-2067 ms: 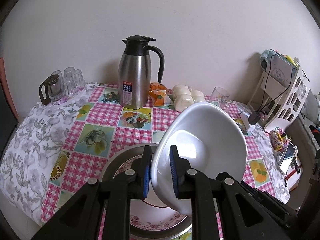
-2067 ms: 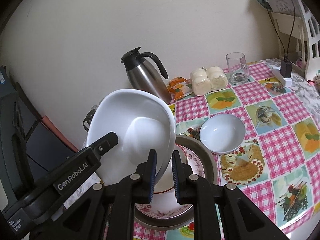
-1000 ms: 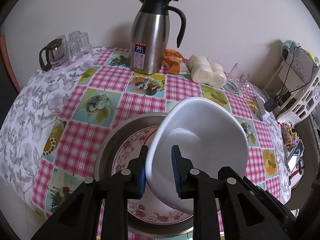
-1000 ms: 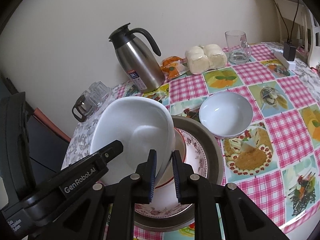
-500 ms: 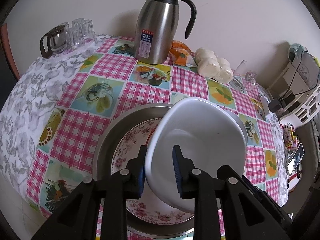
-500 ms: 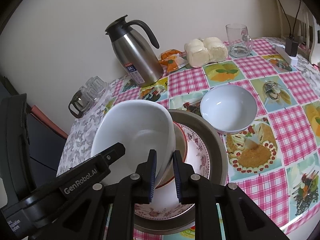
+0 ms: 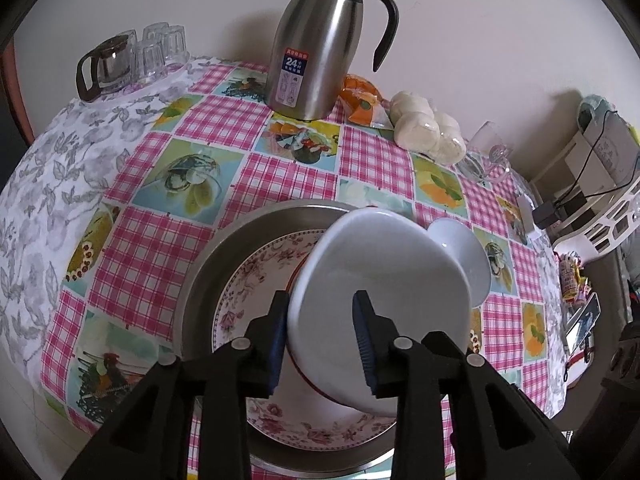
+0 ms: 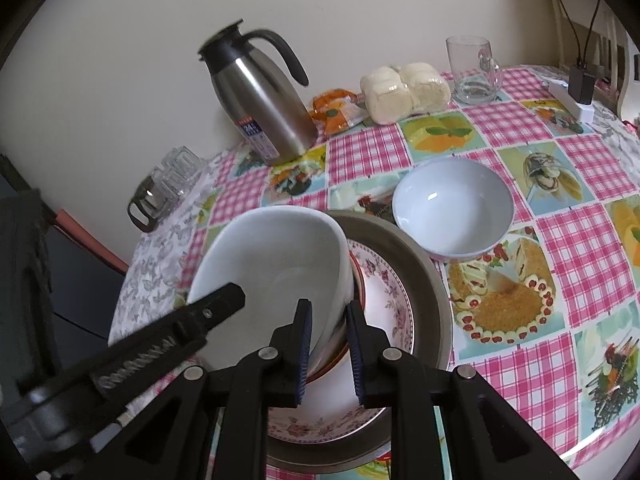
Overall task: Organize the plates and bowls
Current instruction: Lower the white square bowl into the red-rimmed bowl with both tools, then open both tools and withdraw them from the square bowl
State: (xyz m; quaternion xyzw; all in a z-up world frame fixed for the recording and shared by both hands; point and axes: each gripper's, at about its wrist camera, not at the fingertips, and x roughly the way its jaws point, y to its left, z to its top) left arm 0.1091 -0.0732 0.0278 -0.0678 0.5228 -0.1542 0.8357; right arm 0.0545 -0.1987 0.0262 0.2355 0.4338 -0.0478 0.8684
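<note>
A large white bowl (image 7: pixel 380 280) (image 8: pixel 280 264) leans tilted in a red-rimmed bowl (image 8: pixel 357 280). That bowl sits on a floral plate (image 7: pixel 256 280) (image 8: pixel 388 292) inside a metal dish (image 7: pixel 216 256) (image 8: pixel 424 280). My left gripper (image 7: pixel 322 340) straddles the near rim. Its jaws are opening: one pad lies beside the outer wall and the other stands free inside the bowl. My right gripper (image 8: pixel 329 346) is on the opposite rim, pads close on the wall and starting to ease. A small white bowl (image 8: pixel 452 208) (image 7: pixel 468 256) stands on the cloth just beyond the dish.
At the back by the wall stand a steel jug (image 7: pixel 316 48) (image 8: pixel 260 100), a glass pot with cups (image 7: pixel 128 60), an orange packet (image 7: pixel 360 100), wrapped buns (image 7: pixel 428 128) and a glass mug (image 8: pixel 472 72). A white rack with cables (image 7: pixel 600 200) is at the right.
Both grippers brought the large white bowl down onto the stack in the metal dish. The left jaws have spread apart off the rim; the right jaws look almost unchanged.
</note>
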